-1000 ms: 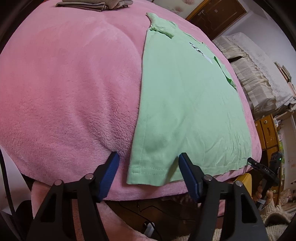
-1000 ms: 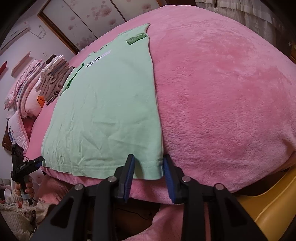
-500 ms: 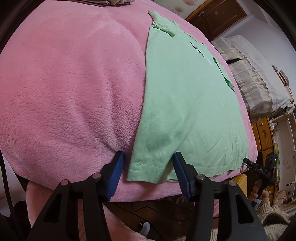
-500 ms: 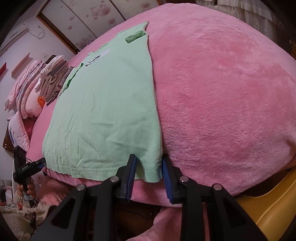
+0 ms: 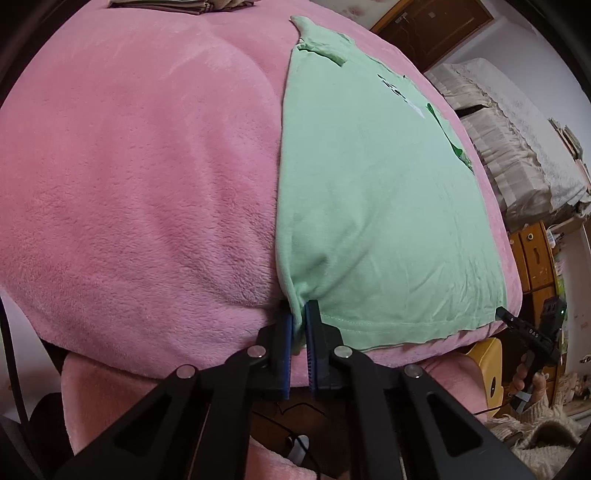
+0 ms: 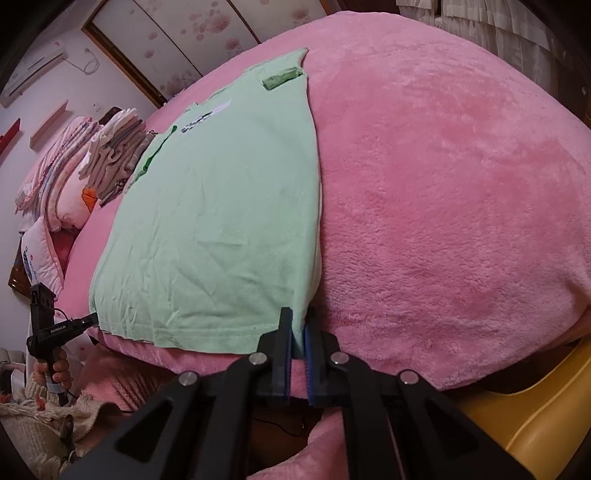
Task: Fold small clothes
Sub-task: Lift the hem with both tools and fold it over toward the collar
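Note:
A light green shirt (image 5: 376, 206) lies flat on a pink fleece blanket (image 5: 140, 177), its hem at the near edge and its collar far away. My left gripper (image 5: 300, 314) is shut on the shirt's near left hem corner, the cloth bunched between the blue pads. In the right wrist view the same shirt (image 6: 221, 221) spreads to the left, and my right gripper (image 6: 298, 325) is shut on its near right hem corner. Each gripper also shows small in the other's view, the right gripper (image 5: 517, 325) and the left gripper (image 6: 81, 321), held by a hand.
A stack of folded clothes (image 6: 118, 155) and pillows (image 6: 55, 192) sit at the far left of the bed. More folded cloth (image 5: 177, 5) lies at the far edge. A wooden cabinet (image 5: 535, 258) and a yellow stool (image 6: 535, 413) stand beside the bed.
Both grippers went from open, straddling the hem corners, to shut on them. The green cloth now bunches up between the left pads.

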The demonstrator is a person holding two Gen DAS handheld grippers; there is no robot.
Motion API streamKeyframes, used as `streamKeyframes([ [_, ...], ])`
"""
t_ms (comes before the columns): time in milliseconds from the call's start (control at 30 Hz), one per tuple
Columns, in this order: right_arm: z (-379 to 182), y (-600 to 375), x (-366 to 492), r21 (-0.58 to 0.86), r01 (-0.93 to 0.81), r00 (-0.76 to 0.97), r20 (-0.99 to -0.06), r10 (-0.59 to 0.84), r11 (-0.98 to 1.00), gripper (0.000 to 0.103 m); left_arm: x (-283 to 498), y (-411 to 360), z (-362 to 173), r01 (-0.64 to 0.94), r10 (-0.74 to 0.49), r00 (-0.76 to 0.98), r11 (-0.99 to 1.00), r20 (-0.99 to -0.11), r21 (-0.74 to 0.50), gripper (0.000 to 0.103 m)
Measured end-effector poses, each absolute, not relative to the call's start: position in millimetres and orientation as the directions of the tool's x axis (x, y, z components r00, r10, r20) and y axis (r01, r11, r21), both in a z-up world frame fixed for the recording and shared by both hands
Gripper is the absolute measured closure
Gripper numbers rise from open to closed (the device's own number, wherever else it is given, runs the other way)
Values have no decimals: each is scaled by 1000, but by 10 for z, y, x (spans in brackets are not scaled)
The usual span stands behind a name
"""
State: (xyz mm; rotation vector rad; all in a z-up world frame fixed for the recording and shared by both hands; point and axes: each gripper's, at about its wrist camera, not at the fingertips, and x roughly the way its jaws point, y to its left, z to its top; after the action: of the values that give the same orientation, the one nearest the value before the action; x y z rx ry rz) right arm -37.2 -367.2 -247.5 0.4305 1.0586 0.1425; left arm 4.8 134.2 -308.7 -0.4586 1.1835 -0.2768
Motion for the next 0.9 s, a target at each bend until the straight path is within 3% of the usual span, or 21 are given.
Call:
streamKeyframes([
  [300, -2222, -3735, -396, 468, 73, 542, -759, 359, 880, 98, 65, 1476, -2921, -78, -502, 391, 817, -771, -571, 99],
  [600, -1655, -3833, -245, 592, 20, 649, -621, 440, 806, 98, 272, 1577, -2335, -31, -625, 532, 660, -572, -751, 99],
  [767, -1245, -3834, 65, 605, -26, 697, -560, 448, 796, 98, 627, 1589, -2006, -22, -631, 586, 615, -509, -788, 99],
  [900, -950, -3841, 492, 581, -31, 729, -544, 416, 813, 98, 1075, 1594, -1732, -34, -570, 627, 661, -531, -750, 99],
])
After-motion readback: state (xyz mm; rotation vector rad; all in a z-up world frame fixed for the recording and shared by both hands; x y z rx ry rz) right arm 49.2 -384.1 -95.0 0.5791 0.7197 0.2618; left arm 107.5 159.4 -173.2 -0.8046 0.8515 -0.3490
